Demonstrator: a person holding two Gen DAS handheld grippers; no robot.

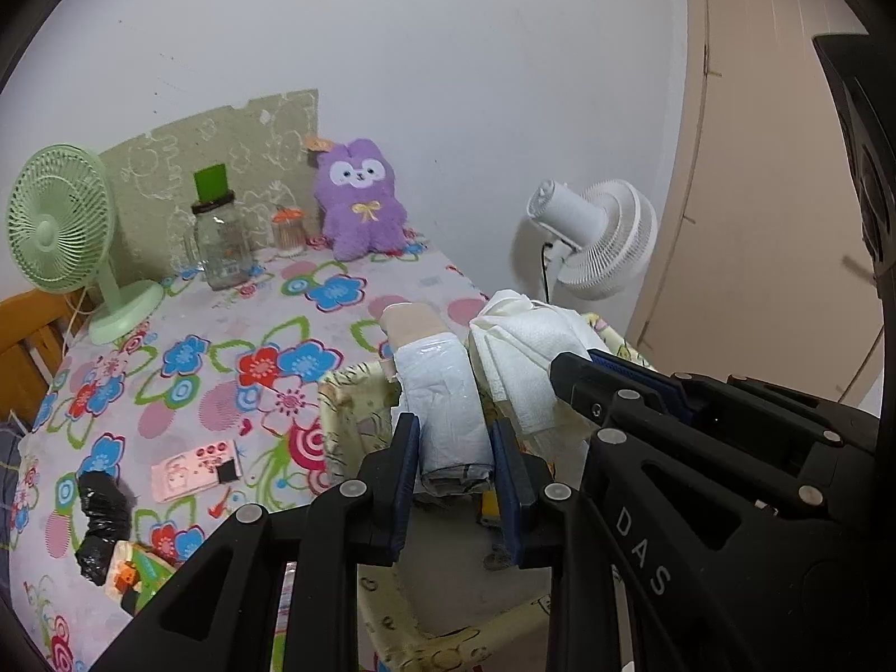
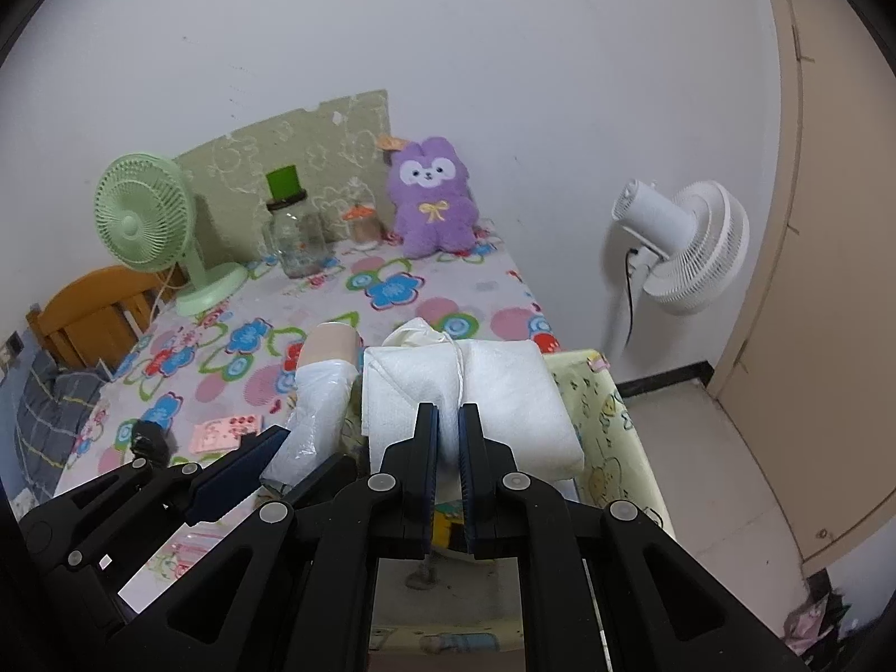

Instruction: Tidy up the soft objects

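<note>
Over the bin [image 1: 358,420]: left gripper [image 1: 455,467] clamps plastic-wrapped roll [image 1: 442,409], likely slippery; right gripper [image 2: 447,437] pinches soft white cloth bundle [image 2: 504,386] mid-fold, light.

My left wrist camera looks down along its fingers, close over the yellow basket [image 1: 347,409]. My right wrist camera sits just to its right, facing the same way. Both share the floral tablecloth [image 1: 235,347], purple plush [image 2: 431,201], and white fan [image 2: 694,246].
</note>
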